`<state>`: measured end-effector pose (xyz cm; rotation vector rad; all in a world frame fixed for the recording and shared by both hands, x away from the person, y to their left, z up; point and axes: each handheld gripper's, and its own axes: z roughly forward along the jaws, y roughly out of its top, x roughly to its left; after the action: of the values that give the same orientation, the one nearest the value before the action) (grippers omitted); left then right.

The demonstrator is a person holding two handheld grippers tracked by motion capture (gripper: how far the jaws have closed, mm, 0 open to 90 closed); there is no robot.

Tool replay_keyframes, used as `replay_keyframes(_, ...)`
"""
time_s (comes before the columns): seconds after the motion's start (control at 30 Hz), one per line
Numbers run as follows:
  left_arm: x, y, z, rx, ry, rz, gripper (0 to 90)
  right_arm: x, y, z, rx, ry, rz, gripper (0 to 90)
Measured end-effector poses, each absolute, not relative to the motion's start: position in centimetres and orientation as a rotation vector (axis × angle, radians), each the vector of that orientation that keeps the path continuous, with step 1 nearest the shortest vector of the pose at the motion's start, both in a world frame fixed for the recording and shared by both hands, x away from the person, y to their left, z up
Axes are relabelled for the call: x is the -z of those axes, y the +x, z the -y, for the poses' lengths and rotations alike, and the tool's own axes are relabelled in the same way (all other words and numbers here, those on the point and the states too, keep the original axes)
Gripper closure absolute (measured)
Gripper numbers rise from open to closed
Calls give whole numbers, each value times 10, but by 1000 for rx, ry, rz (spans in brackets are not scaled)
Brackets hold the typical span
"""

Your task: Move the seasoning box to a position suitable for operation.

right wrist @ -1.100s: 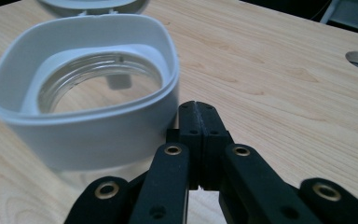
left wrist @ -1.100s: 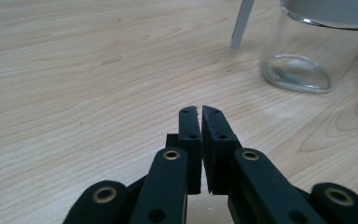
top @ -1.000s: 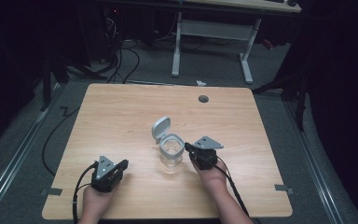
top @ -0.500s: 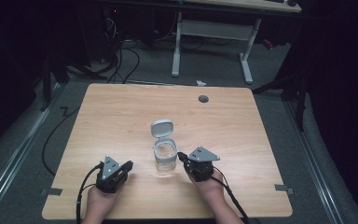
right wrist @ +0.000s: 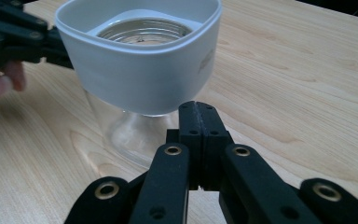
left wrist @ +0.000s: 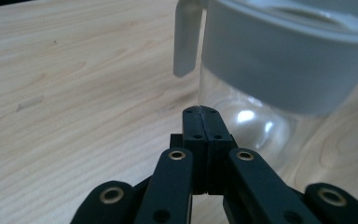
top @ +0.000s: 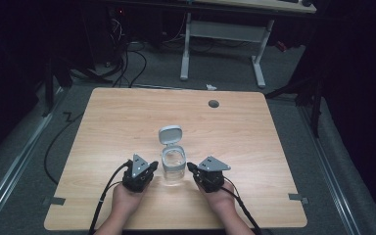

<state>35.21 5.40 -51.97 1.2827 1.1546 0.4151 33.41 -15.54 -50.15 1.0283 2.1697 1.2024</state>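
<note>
Both grippers have drawn nearer the bench's near edge since a second ago, and the clear glass jar with a grey square collar [top: 172, 165] has come with them. It stands upright, long axis vertical, near the middle of the near edge of the light wooden bench [top: 254, 142], its hinged grey lid [top: 170, 133] flipped open toward the far edge. Left gripper [left wrist: 203, 112] and right gripper [right wrist: 198, 108] flank it with jaws pressed fully together, holding nothing, tips just beside the glass.
</note>
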Motion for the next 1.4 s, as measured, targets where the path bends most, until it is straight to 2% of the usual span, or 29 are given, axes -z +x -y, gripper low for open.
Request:
replay_keyframes(0.57, 521, 367, -40, -388, 1293, -1160, 900, 500, 330, 160, -1218, 1033, -2162, 899)
replay_keyframes(1.03, 519, 326, -64, -356, 1272, -1111, 887, 506, 329, 190, -1229, 1145, -2132, 900)
replay_keyframes(1.4, 522, 318, -67, -304, 1304, -1126, 884, 506, 328, 208, -1180, 1265, -2048, 900)
